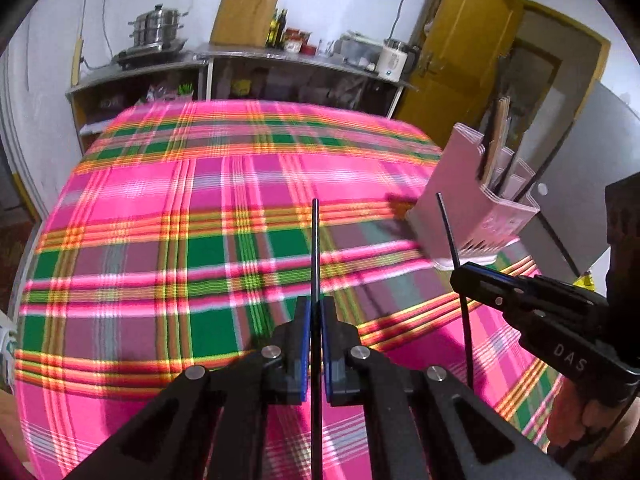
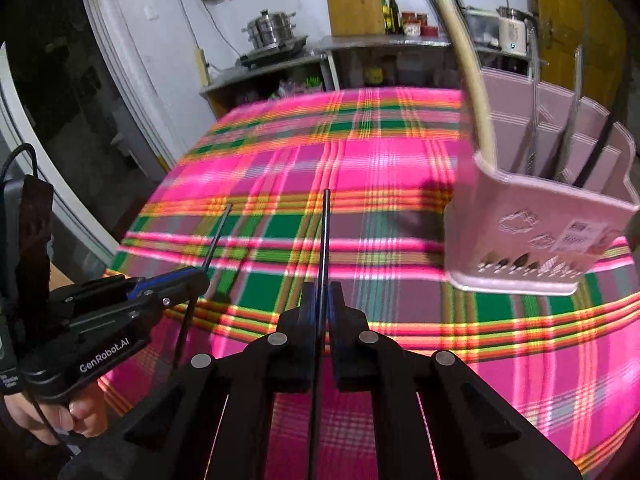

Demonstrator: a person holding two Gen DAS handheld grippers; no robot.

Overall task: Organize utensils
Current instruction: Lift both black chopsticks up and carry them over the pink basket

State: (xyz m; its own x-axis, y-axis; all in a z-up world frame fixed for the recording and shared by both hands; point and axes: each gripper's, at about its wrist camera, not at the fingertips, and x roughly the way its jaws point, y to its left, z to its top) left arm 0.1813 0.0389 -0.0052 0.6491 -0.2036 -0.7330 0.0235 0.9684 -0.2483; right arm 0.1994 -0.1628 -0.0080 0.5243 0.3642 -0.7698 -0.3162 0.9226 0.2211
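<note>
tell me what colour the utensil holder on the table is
Pale pink, with raised cloud shapes on its front; the utensil holder shows best in the right wrist view.

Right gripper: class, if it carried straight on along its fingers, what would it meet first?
Probably the plaid tablecloth. The right gripper, shut on a black chopstick, points down at bare cloth, left of the pink holder; depth is uncertain.

A pink, green and orange plaid tablecloth (image 1: 168, 216) covers the table, while behind it a steel steamer pot (image 1: 157, 26), a wooden board (image 1: 245, 13) and bottles (image 1: 277, 28) stand on a metal counter (image 1: 256, 55).
</note>
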